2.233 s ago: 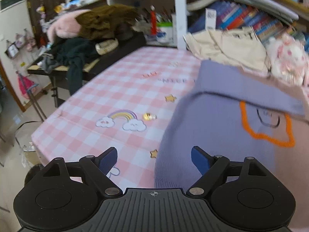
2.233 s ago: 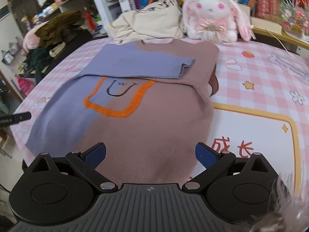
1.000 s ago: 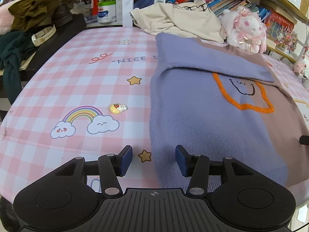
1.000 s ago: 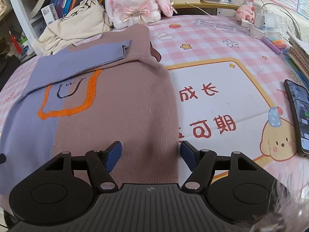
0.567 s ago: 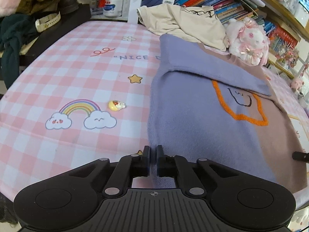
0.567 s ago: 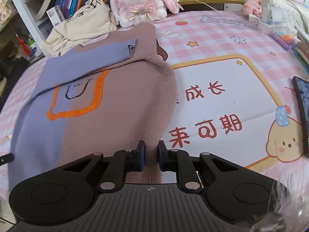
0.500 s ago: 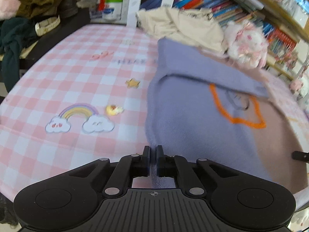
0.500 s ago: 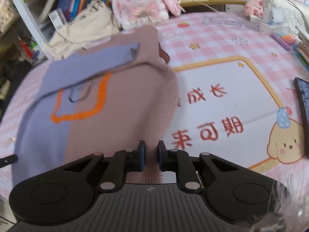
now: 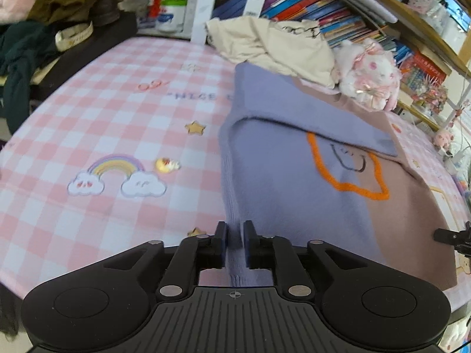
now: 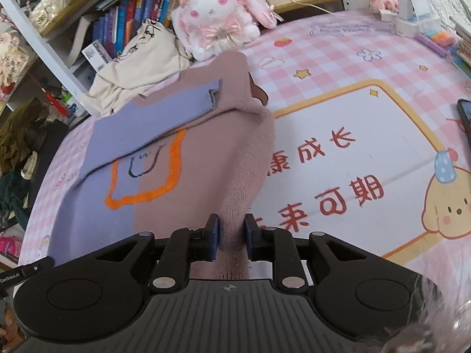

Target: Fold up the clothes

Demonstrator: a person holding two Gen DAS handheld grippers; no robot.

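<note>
A two-tone knit sweater (image 9: 294, 176), lilac on one half and dusty mauve on the other, lies spread on the bench (image 9: 117, 117), which is covered with a pink checked cloth printed with a rainbow, stars and clouds. An orange outline with a small black face sits on the sweater's chest, and its lilac sleeve (image 10: 153, 114) is folded across the upper body.

The left gripper (image 9: 234, 244) has its jaws clamped on the near hem at the lilac corner, a ridge of knit pinched between them. The right gripper (image 10: 230, 236) has its jaws clamped on the near hem at the mauve corner, where the fabric rises in a narrow tented fold from the bench into the grip. The sweater's far part rests flat on the bench.

Left of the sweater, a small yellow trinket (image 9: 167, 164) lies on the cloth near the rainbow print. At the far edge, a crumpled cream garment (image 9: 270, 44) lies just beyond the sweater's collar, and a white-and-pink plush rabbit (image 10: 217, 14) sits beside it. Behind them, shelves hold rows of books (image 9: 309, 8). A white jar with a green lid (image 9: 170, 14) stands at the far left of the bench, its contents hidden. At the far right edge of the right wrist view, a dark phone (image 10: 465, 117) lies on the cloth.
</note>
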